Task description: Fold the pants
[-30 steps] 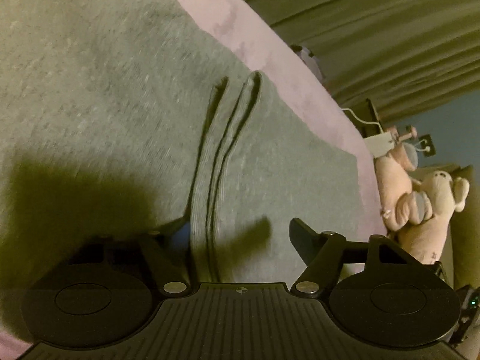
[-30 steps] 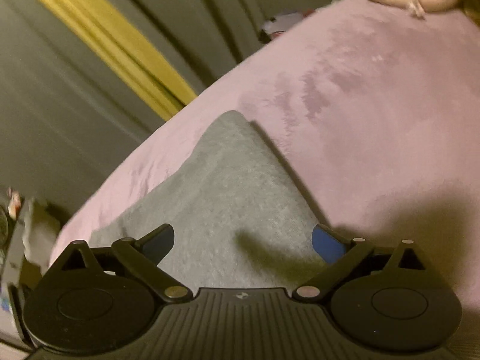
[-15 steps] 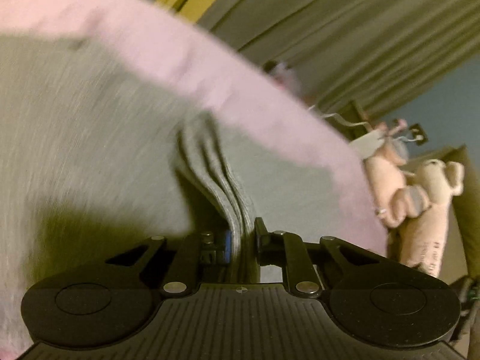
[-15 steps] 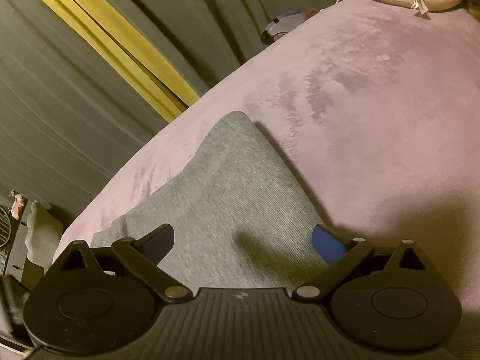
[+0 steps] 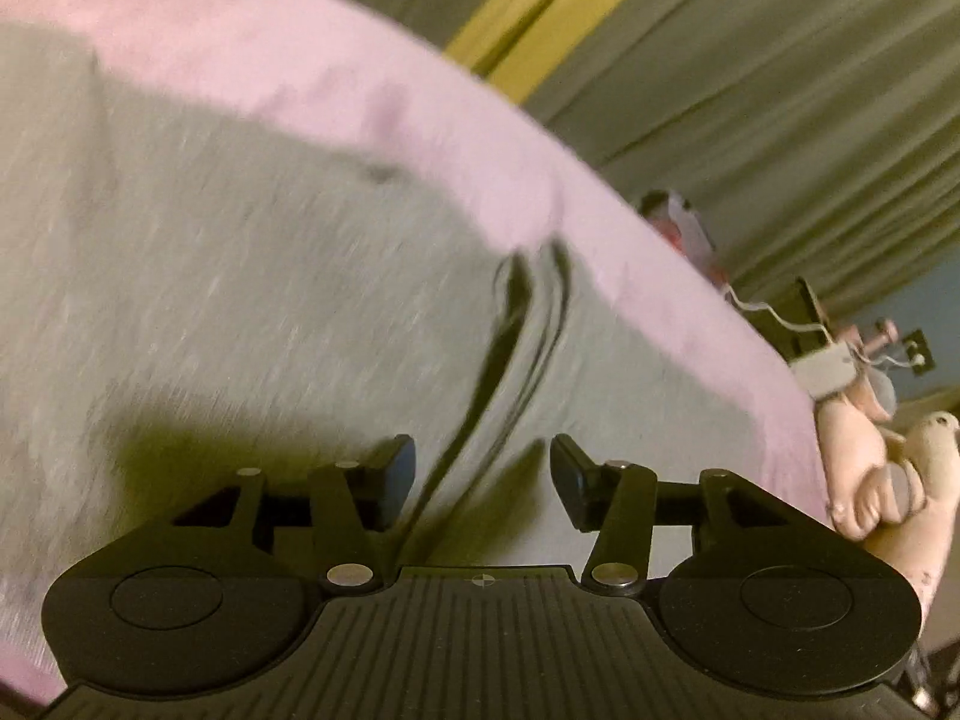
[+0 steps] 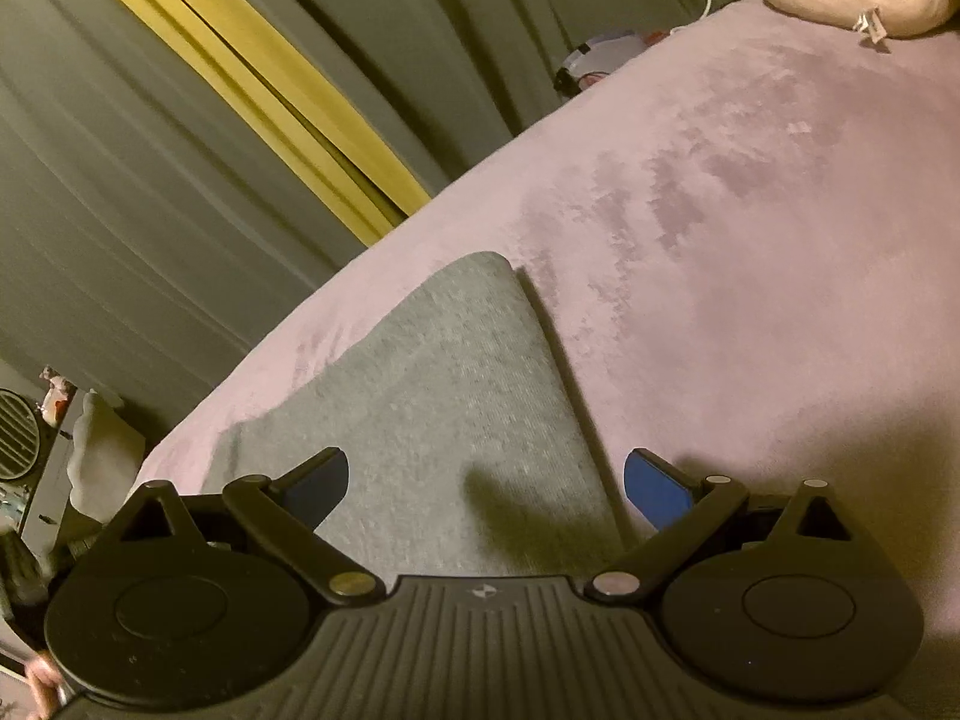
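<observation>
Pink blanket [image 6: 750, 252] covers the bed, grey curtains [image 6: 150, 192] with a yellow strip [image 6: 252, 78] behind, plush toys [image 5: 870, 480] far right.

Grey-green curtains [image 6: 180, 192] are hanging behind a pink-covered bed [image 6: 750, 252], a yellow strip [image 6: 252, 78] showing between them. Plush toys [image 5: 870, 480] are sitting at the bed's edge under dim, warm light.

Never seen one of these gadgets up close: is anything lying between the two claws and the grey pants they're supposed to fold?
Nothing visible. The left gripper is open directly over the pants, straddling a raised fold. The right gripper is open over a corner of the pants. Only the pink blanket surrounds them.
</observation>
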`<state>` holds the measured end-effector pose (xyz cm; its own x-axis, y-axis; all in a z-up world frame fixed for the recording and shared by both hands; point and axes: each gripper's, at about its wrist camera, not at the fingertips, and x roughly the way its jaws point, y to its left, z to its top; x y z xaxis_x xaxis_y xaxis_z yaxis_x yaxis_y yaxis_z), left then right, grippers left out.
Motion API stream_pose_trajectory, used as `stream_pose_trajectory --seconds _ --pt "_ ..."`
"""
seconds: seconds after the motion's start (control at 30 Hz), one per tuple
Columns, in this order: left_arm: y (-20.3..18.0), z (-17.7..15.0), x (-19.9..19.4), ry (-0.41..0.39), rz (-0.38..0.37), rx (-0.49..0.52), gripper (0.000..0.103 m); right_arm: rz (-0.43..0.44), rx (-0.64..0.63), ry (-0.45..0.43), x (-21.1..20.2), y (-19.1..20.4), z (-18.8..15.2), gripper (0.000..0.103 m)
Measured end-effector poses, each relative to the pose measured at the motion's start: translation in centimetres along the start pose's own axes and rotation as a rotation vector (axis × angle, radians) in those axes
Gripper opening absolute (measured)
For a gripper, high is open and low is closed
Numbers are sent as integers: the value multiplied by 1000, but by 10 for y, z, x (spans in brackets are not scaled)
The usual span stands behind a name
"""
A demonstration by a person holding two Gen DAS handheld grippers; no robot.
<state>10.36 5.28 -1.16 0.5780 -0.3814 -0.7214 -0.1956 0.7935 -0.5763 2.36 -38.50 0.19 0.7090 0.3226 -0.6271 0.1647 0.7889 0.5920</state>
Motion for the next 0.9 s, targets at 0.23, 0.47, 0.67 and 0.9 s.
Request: stream_pose_trajectory --seconds 0.23,0.47,0.67,0.9 --pt "5 -21 5 90 -35 19 55 -21 -9 25 5 1 0 99" --pt "-13 -28 1 92 -45 73 56 -24 3 33 5 -1 -2 99" --pt "-17 -37 -8 83 -46 108 63 -19 -54 22 3 7 -4 99" --pt "-7 -42 -12 109 -41 71 68 -30 -51 29 4 7 -4 99"
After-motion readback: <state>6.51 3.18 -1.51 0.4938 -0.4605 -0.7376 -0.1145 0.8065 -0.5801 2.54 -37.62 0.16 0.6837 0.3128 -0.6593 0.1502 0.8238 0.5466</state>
